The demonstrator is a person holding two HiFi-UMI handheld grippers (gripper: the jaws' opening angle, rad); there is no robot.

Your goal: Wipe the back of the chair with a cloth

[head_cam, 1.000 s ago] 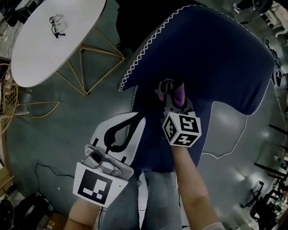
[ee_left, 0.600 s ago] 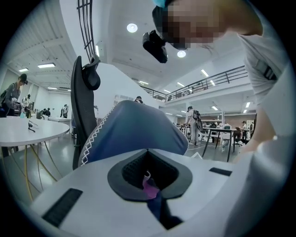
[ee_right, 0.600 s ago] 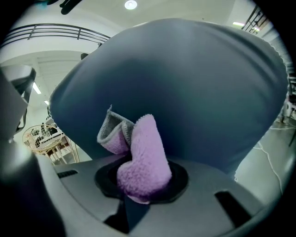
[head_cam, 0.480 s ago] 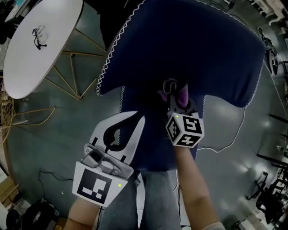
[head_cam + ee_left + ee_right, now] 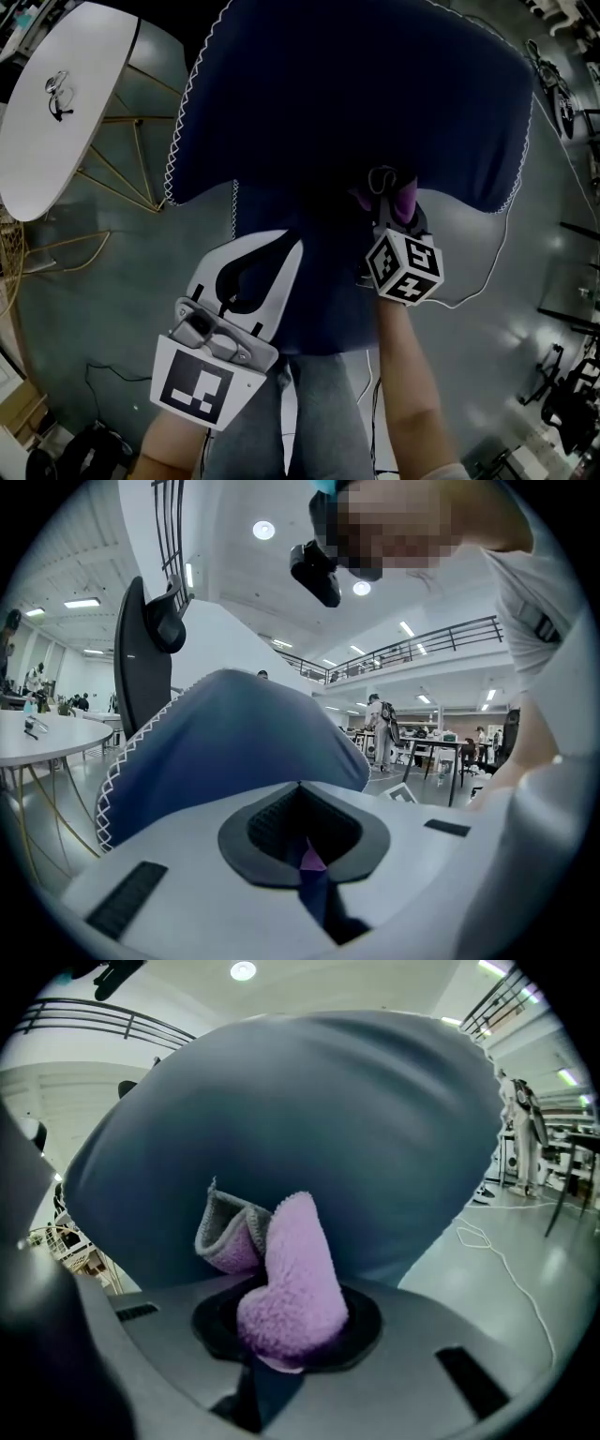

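In the upper half of the head view, the navy chair back (image 5: 356, 103) with its white zigzag edge stitching fills more of the frame than a second ago and reaches further left. The grey floor (image 5: 122, 281) lies around it. The white oval table (image 5: 56, 141) on gold wire legs has slid toward the top left corner and is now partly cut off.

The left gripper (image 5: 278, 248) sits at the same spot in the frame as before, low and left of centre, just in front of the chair's lower edge. Its white jaws are brought together at the tips with nothing held between them (its own view shows only chair fabric beyond).

The right gripper (image 5: 386, 208) has shifted right across the fabric, and its marker cube (image 5: 405, 267) has gone with it. It is now near the chair back's lower right edge rather than its middle. Its jaws are clamped on the purple cloth (image 5: 403, 199). In the right gripper view the cloth (image 5: 291, 1279) stands up from the closed jaws as a fluffy fold with a grey-edged loop beside it, right against the blue chair back (image 5: 281, 1119).

A thin white cable (image 5: 506, 1260) trails on the floor to the right. A pair of glasses (image 5: 56, 89) lies on the table.
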